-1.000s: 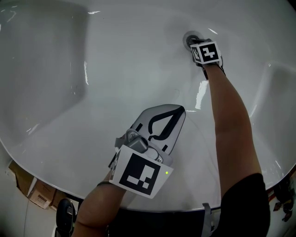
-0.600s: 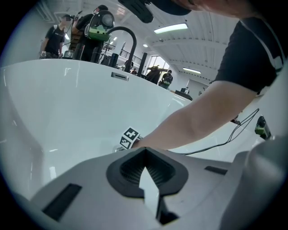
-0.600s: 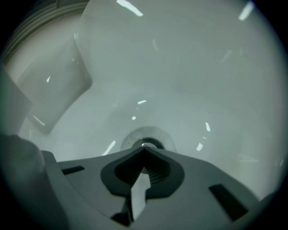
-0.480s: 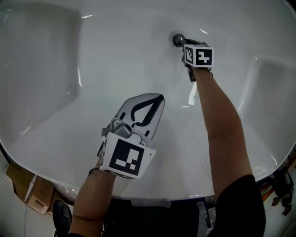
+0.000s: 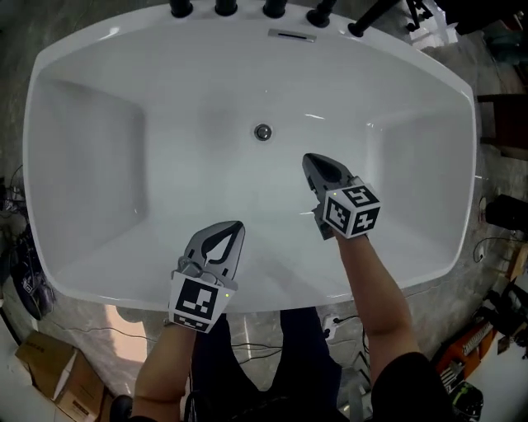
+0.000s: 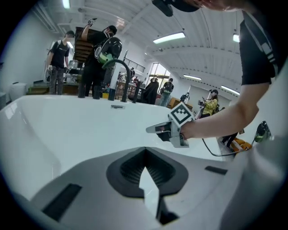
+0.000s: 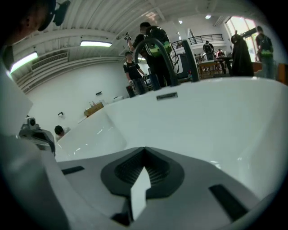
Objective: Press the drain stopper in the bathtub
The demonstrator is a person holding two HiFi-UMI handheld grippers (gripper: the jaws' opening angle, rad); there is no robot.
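The round metal drain stopper (image 5: 262,132) sits in the floor of the white bathtub (image 5: 91,140), uncovered and apart from both grippers. My right gripper (image 5: 310,159) hangs above the tub floor, to the right of and nearer than the stopper, shut on nothing. My left gripper (image 5: 236,225) is over the near wall of the tub, also shut and empty. In the left gripper view the left gripper's (image 6: 144,152) tips meet, and the right gripper (image 6: 155,129) shows ahead over the tub. In the right gripper view the right gripper (image 7: 144,152) points at the tub's far wall.
Black taps (image 5: 224,8) and an overflow plate (image 5: 290,35) line the far rim. Cardboard boxes (image 5: 51,372) lie on the floor at the lower left. Cables and gear (image 5: 493,330) crowd the right side. People (image 6: 96,58) stand beyond the tub.
My right gripper has drawn back from the drain stopper toward the near side. The head view has pulled up and away, so the whole tub shows. The left gripper has also come back.
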